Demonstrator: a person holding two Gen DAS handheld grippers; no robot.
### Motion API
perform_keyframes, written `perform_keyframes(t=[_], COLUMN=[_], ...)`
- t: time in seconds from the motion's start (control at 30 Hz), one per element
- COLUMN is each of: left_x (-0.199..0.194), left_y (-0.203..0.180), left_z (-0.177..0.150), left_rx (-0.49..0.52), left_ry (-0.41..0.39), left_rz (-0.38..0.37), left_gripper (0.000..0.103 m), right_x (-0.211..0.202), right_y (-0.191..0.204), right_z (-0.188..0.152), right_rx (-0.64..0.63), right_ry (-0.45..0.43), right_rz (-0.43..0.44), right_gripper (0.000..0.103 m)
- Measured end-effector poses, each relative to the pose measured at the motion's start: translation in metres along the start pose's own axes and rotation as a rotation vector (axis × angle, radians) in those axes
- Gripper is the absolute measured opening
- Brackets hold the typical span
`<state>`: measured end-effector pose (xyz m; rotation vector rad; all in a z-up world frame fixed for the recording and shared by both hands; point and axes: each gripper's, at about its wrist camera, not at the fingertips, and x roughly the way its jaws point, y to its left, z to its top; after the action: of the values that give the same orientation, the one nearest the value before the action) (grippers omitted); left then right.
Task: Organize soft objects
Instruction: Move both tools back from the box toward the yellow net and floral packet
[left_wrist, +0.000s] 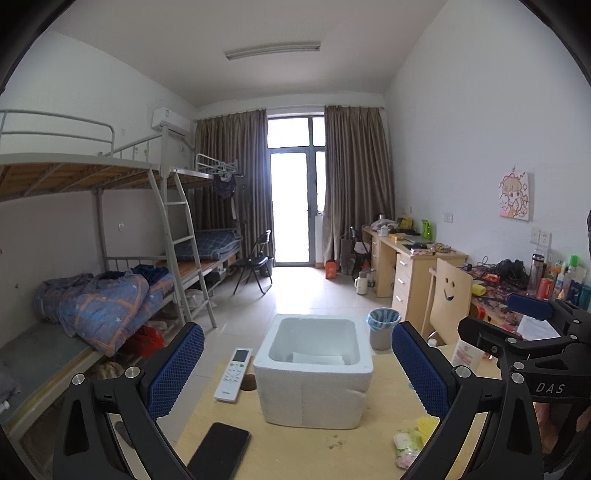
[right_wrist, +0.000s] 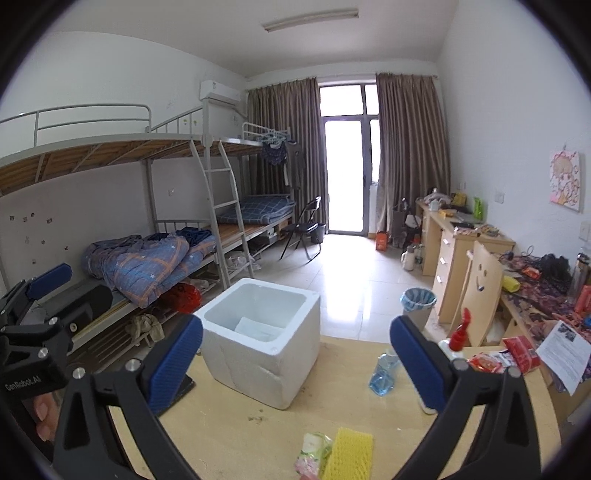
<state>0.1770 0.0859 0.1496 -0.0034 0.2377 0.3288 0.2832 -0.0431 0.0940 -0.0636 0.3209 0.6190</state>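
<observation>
Two tools, left tool (left_wrist: 297, 373) and right tool (right_wrist: 295, 363), gape wide over one foam box (right_wrist: 260, 341), one yellow sponge (right_wrist: 347, 452).

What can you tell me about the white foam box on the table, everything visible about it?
The foam box is white, roughly cubic, with thick walls of grainy foam, seemingly polystyrene, and rounded corners. It has no lid on and stands upright on the wooden table, open side up. Inside, something flat and white lies on the bottom. A faint crease or crack runs across one side wall. A remote control lies beside it; neither gripper touches it.
</observation>
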Motion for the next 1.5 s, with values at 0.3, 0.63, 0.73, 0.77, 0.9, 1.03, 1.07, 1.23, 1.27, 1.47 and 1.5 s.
perform_keyframes(t=[0.3,0.63,0.73,0.77,0.9,1.03,1.07,1.23,1.27,1.47,1.5], left_x=[-0.027,-0.044,-0.045,-0.043,-0.037,-0.033,-0.031,-0.027,-0.025,-0.021,-0.02], left_y=[-0.007,-0.024,-0.028,-0.029,-0.03,-0.03,-0.03,-0.037,-0.038,-0.04,-0.042], left_z=[-0.03,-0.07,-0.084,-0.09,-0.11,-0.13,-0.134,-0.147,-0.147,-0.148,-0.148], left_rx=[-0.016,-0.019,-0.021,-0.017,-0.006,-0.018,-0.018,0.005,0.006,-0.001,0.0], left_ry=[-0.041,-0.061,-0.074,-0.07,-0.057,-0.027,-0.014,0.021,0.028,0.041,0.045], left_rz=[-0.046,-0.057,-0.081,-0.086,-0.079,-0.083,-0.09,-0.093,-0.094,-0.111,-0.119], left_gripper=[0.102,0.102,0.102,0.102,0.102,0.102,0.102,0.102,0.102,0.102,0.102], right_x=[-0.036,-0.047,-0.046,-0.046,-0.045,-0.042,-0.041,-0.035,-0.035,-0.034,-0.033], right_y=[-0.007,-0.012,-0.014,-0.015,-0.013,-0.015,-0.016,-0.018,-0.019,-0.022,-0.025], right_z=[-0.034,-0.075,-0.093,-0.097,-0.118,-0.133,-0.135,-0.138,-0.137,-0.14,-0.14], right_rx=[0.009,0.024,0.035,0.035,0.021,0.033,0.04,0.044,0.046,0.042,0.042], right_ry=[-0.054,-0.054,-0.042,-0.036,-0.028,-0.011,-0.005,0.022,0.022,0.041,0.045], right_rz=[-0.045,-0.083,-0.089,-0.091,-0.114,-0.11,-0.103,-0.098,-0.092,-0.087,-0.089], right_gripper=[0.103,0.103,0.103,0.103,0.103,0.103,0.103,0.103,0.103,0.103,0.103])
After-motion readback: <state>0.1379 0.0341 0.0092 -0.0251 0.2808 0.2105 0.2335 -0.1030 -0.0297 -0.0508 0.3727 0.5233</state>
